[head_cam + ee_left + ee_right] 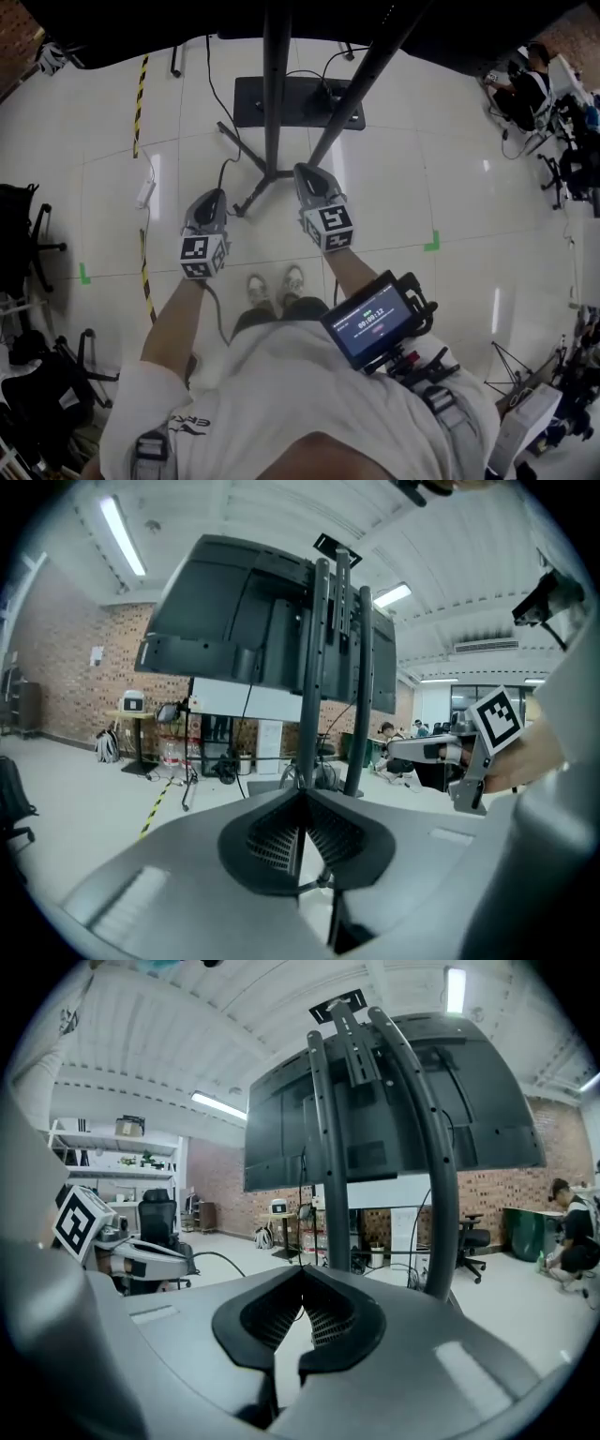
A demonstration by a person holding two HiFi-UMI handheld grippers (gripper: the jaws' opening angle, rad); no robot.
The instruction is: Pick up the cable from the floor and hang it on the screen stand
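Note:
The black screen stand (275, 84) rises from a dark base plate (253, 103) just ahead of me, its screen overhead. My left gripper (214, 195) is shut on the thin black cable (223, 171), which arcs from its tip toward the stand's foot; more cable hangs under my left forearm. In the left gripper view the jaws (302, 794) meet with a dark line of cable between them, facing the stand's poles (319, 667). My right gripper (302, 171) is shut with nothing in it and sits close to the stand (333, 1166). The right gripper view shows the left gripper (141, 1252) trailing the cable (217, 1258).
Black office chairs and bags (28, 234) crowd the left side. Yellow-black tape (139, 94) and a white power strip (145, 192) lie on the floor at the left. A green tape mark (432, 244) lies to the right. A seated person (530, 89) is far right.

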